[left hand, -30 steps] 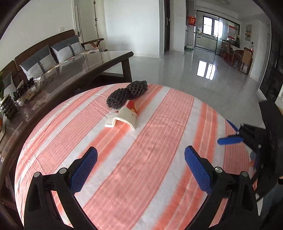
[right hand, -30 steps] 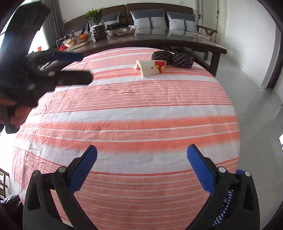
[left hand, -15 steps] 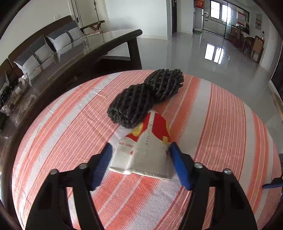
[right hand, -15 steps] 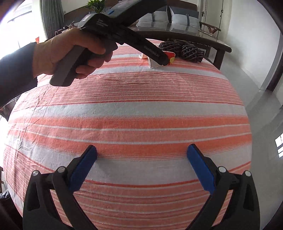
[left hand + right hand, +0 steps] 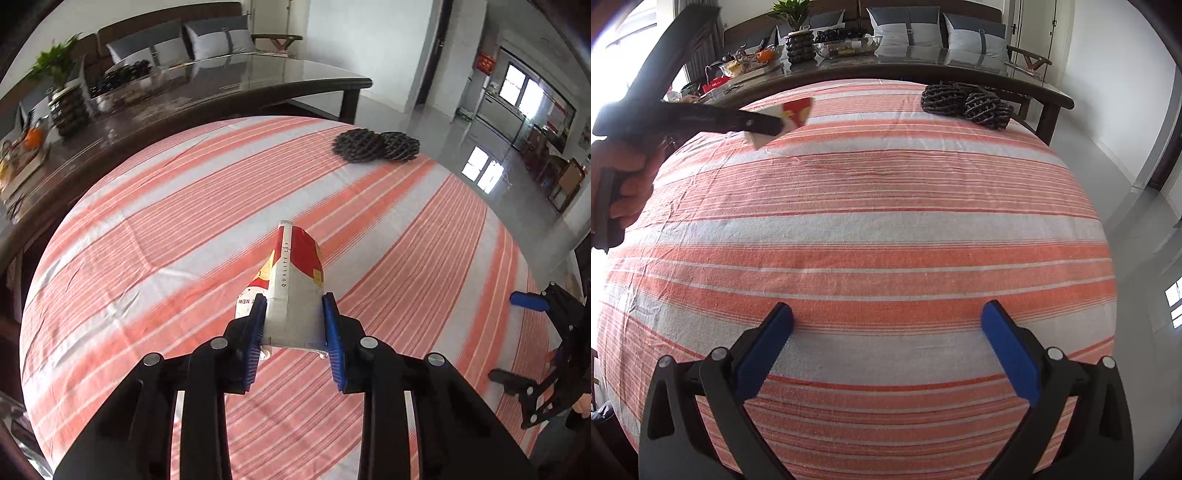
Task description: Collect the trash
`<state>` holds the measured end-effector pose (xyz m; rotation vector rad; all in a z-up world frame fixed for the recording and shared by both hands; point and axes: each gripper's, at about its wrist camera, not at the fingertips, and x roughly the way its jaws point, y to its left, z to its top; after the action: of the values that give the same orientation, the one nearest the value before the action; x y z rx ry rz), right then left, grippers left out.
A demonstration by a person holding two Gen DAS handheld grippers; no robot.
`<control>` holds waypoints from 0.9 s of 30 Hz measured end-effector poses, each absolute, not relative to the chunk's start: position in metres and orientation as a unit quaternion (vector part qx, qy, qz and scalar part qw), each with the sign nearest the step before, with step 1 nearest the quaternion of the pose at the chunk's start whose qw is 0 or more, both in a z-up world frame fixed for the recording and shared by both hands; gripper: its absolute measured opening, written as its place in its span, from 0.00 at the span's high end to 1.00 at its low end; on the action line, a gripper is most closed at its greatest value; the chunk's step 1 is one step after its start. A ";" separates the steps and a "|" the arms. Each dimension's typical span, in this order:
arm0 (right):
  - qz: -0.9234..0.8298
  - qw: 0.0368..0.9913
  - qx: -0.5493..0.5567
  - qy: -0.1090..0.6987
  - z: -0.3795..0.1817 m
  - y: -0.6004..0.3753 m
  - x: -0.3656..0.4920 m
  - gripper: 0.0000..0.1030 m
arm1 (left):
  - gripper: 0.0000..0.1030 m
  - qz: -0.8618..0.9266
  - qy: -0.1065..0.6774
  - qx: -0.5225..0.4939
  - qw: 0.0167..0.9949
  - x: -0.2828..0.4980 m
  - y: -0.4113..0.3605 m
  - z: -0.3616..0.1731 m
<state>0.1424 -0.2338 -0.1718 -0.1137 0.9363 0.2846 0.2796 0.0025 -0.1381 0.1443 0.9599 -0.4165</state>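
My left gripper (image 5: pixel 294 325) is shut on a crushed white and red paper cup (image 5: pixel 293 280) and holds it above the striped tablecloth (image 5: pixel 166 229). In the right wrist view the cup (image 5: pixel 792 114) shows at the far left, lifted off the cloth in the left gripper (image 5: pixel 772 127). Two black mesh balls (image 5: pixel 375 146) lie together at the table's far edge, also seen in the right wrist view (image 5: pixel 964 101). My right gripper (image 5: pixel 886 343) is open and empty over the near edge of the table; it shows at the right of the left wrist view (image 5: pixel 524 339).
A dark glass-topped table (image 5: pixel 923 62) stands behind the striped one, with fruit bowls, a plant (image 5: pixel 792 9) and clutter on it. A sofa with grey cushions (image 5: pixel 912 26) is behind that. Shiny tiled floor (image 5: pixel 461 147) lies to the right.
My left gripper closed on the paper cup, lifted it off the cloth and carried it left, away from the mesh balls. The right gripper has barely moved.
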 end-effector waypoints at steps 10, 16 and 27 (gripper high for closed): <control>0.153 0.878 -0.027 0.452 -0.164 -0.253 0.157 0.04 | 0.05 -0.169 0.435 0.095 0.879 0.254 0.022 -0.158; 0.129 0.891 -0.028 0.434 -0.140 -0.287 0.239 0.04 | 0.04 -0.164 0.457 0.095 0.869 0.259 0.026 -0.171; 0.159 0.880 -0.025 0.446 -0.146 -0.295 0.398 0.05 | 0.04 -0.166 0.459 0.085 0.869 0.260 0.029 -0.174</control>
<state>0.3980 -0.2949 -0.1464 -0.0516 0.9297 0.3322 0.2603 0.0288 -0.1739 0.1769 0.9595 -0.3478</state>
